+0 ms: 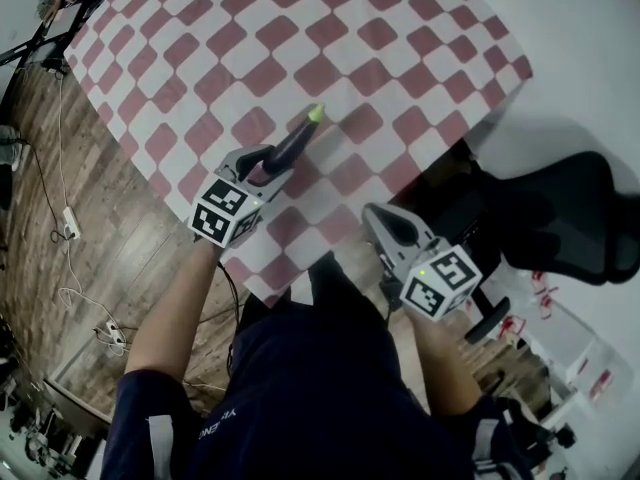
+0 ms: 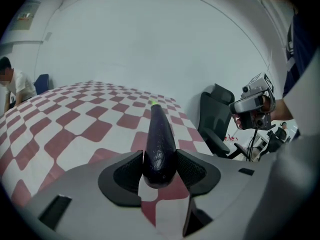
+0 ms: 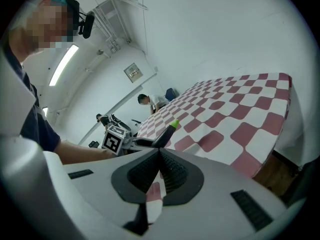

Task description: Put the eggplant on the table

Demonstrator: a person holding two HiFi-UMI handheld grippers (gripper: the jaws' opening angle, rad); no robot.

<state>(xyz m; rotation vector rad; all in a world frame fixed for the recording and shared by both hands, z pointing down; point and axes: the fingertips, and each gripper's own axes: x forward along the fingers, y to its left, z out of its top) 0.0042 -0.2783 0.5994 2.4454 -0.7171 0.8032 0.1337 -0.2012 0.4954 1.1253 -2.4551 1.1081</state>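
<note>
A dark purple eggplant (image 1: 293,143) with a green tip sticks out forward from my left gripper (image 1: 270,161), which is shut on its thick end. It hangs over the near edge of the red-and-white checkered table (image 1: 300,28). In the left gripper view the eggplant (image 2: 159,144) sits pinched between both pads, tip pointing away over the cloth. My right gripper (image 1: 380,220) is at the table's near edge, to the right of the left one, shut with nothing in it. In the right gripper view the pads (image 3: 170,171) meet, and the eggplant (image 3: 165,135) shows beyond them.
A black office chair (image 1: 560,213) stands to the right of the table. Cables and a power strip (image 1: 68,226) lie on the wooden floor at left. Another person (image 2: 11,83) sits at the table's far side. A white wall rises behind the table.
</note>
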